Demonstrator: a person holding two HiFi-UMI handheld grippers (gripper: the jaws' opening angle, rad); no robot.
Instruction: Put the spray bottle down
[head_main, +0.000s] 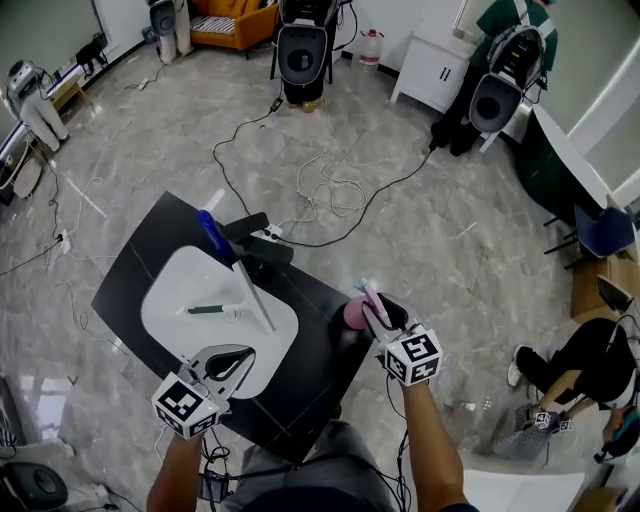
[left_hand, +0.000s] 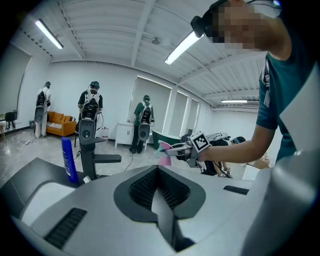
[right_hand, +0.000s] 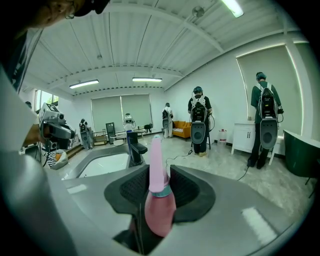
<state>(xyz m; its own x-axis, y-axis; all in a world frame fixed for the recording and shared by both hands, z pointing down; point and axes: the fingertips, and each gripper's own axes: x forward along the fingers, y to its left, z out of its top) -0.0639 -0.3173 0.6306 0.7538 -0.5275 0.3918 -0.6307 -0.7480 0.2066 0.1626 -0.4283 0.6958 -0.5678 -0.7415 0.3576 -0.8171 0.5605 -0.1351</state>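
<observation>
Above black table (head_main: 315, 340): right gripper (head_main: 378, 314) jaws tight on spray bottle (right_hand: 159, 202), left gripper (head_main: 232, 362) closed.

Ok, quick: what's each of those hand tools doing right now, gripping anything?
Left tool: closed, nothing in it.
Right tool: closed on the pink spray bottle.

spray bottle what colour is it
Pink spray bottle with a teal collar; clearest in the right gripper view.
</observation>
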